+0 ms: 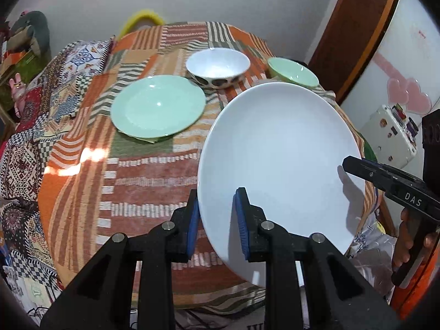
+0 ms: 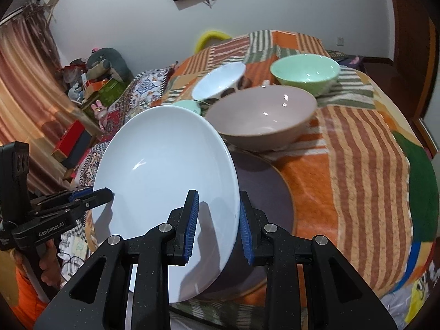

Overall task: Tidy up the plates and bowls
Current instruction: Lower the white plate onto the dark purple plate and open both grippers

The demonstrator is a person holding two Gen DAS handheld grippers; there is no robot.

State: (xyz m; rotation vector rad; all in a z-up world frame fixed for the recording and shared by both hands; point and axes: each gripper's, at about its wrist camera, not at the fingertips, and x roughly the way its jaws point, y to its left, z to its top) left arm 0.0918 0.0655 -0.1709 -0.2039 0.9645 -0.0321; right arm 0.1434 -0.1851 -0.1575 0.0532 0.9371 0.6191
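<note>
A large white plate point(image 1: 280, 159) is held tilted above the table between both grippers. My left gripper point(image 1: 216, 220) has its jaws astride the plate's left rim. My right gripper point(image 2: 218, 222) has its jaws astride the opposite rim of the white plate point(image 2: 165, 181). A dark purple plate point(image 2: 264, 192) lies on the table under it. A beige bowl point(image 2: 261, 118), a green bowl point(image 2: 305, 71) and a white spotted bowl point(image 2: 220, 81) stand behind. A green plate point(image 1: 158, 106) lies at the left.
The table has an orange patterned cloth point(image 1: 143, 170). A patterned bedspread point(image 1: 24, 148) lies to the left. A white appliance point(image 1: 390, 134) and a wooden door frame point(image 1: 360, 27) stand at the right.
</note>
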